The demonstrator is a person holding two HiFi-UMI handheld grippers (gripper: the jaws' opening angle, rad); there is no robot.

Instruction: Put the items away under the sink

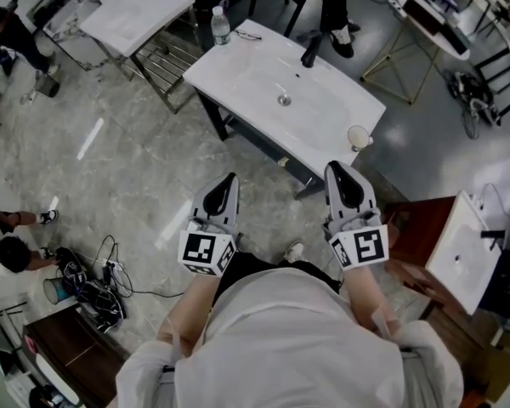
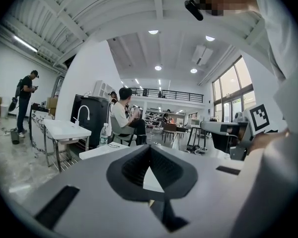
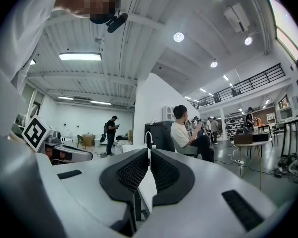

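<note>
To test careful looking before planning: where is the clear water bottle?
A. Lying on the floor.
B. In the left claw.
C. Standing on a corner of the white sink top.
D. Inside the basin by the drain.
C: the head view shows the water bottle upright on a corner of the white sink top, away from the drain, and the left claw is shut with nothing in it.

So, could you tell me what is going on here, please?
A person stands facing a white sink with a gripper in each hand. The left gripper and right gripper are both shut and empty, short of the sink. A bottle and a cup sit on its top, untouched. Nothing is put away yet.
</note>
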